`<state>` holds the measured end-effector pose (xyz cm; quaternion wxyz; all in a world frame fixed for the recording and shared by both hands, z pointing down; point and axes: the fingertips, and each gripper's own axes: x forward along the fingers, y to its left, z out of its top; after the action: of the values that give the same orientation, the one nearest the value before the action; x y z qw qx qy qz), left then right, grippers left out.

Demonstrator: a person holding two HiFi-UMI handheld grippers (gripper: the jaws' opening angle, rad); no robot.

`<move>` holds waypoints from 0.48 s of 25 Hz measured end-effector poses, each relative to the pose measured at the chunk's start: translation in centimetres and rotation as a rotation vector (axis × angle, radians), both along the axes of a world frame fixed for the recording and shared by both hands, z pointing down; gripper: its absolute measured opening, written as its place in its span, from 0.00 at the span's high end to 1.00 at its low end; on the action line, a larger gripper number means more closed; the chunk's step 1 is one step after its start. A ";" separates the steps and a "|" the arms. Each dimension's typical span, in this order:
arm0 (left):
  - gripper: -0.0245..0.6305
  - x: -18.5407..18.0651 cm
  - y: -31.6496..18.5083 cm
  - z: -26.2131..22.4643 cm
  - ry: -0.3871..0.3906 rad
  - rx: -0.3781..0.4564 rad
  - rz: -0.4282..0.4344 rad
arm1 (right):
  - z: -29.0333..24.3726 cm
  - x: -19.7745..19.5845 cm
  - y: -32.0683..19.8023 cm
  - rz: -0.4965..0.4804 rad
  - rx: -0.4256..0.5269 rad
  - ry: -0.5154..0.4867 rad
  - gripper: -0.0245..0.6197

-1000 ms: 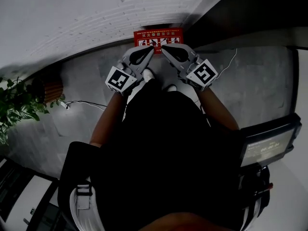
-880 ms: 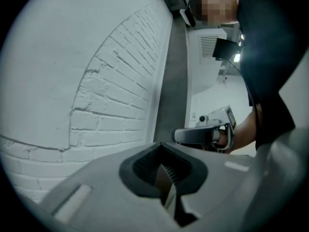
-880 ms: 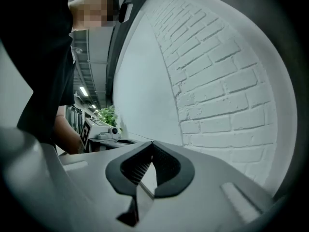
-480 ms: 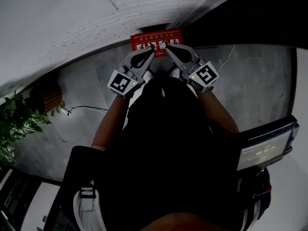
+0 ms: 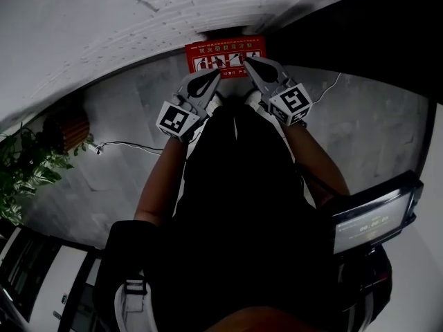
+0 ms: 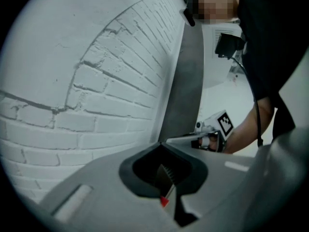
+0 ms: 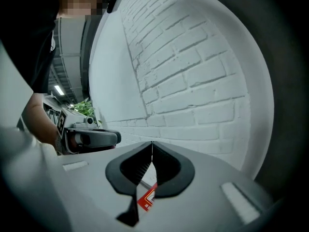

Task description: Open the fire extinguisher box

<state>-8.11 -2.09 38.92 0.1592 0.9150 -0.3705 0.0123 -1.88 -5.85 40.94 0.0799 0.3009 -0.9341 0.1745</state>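
Note:
The red fire extinguisher box (image 5: 225, 55) lies low against the white brick wall (image 5: 104, 19), its pictogram label facing up in the head view. My left gripper (image 5: 217, 75) is shut and empty, its tip just short of the box's near left edge. My right gripper (image 5: 248, 61) is also shut and empty, with its tip over the box's right part. In the left gripper view the jaws (image 6: 161, 145) meet, and a sliver of the red box (image 6: 165, 202) shows beneath them. In the right gripper view the jaws (image 7: 152, 143) are closed above the red box (image 7: 147, 200). Touch cannot be judged.
A dark pillar or door (image 5: 360, 26) stands right of the box. A potted plant (image 5: 21, 178) and a brown pot (image 5: 69, 128) sit at the left, with a cable (image 5: 124, 145) on the grey floor. A device with a screen (image 5: 370, 223) is at the person's right side.
Both grippers have sunk and moved forward towards the red box. The right one went further, its tip now over the box's label. Both stayed shut.

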 end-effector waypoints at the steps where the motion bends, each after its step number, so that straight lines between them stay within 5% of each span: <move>1: 0.96 0.5 -0.2 1.1 -0.006 -0.005 0.005 | 1.2 0.4 -0.4 0.008 -0.016 0.001 0.95; 12: 0.96 4.9 -3.1 12.9 -0.089 -0.097 0.059 | 16.5 3.4 0.5 0.080 -0.259 -0.019 0.95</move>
<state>-3.22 -5.19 51.78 0.1865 0.9153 -0.3489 0.0756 1.48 -5.39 57.46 0.1021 0.3234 -0.8917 0.2997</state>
